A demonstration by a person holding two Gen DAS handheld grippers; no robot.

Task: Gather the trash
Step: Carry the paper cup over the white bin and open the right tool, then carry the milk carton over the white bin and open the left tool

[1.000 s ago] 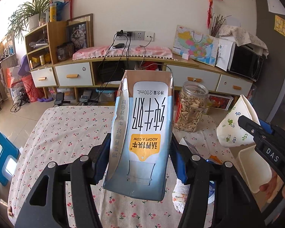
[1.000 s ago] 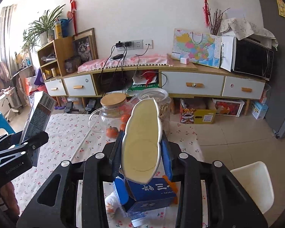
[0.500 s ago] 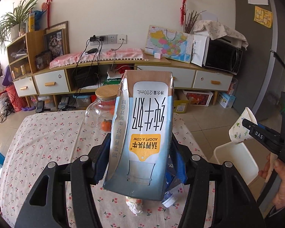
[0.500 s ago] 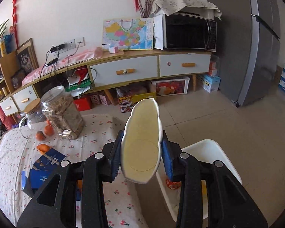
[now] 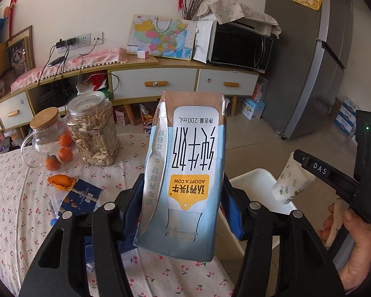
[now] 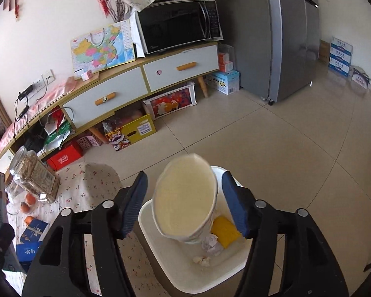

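Observation:
A blue-and-white milk carton is upside down between the pads of my left gripper, which is shut on it above the table's right edge. My right gripper hangs over the white bin on the floor, and its jaws are opening. The paper cup sits loose between them, mouth toward the camera, with a gap at each pad. In the left wrist view the same cup shows beside the right gripper's finger, above the bin. A yellow wrapper and crumpled paper lie in the bin.
On the cherry-print tablecloth stand a seed jar and a glass jug with oranges. Orange peel and blue packets lie near them. A low cabinet and a fridge stand beyond the tiled floor.
Both grippers swung right from over the table toward the bin. The right jaws spread and released the squashed cup, which has sprung round. The left grip on the carton is unchanged.

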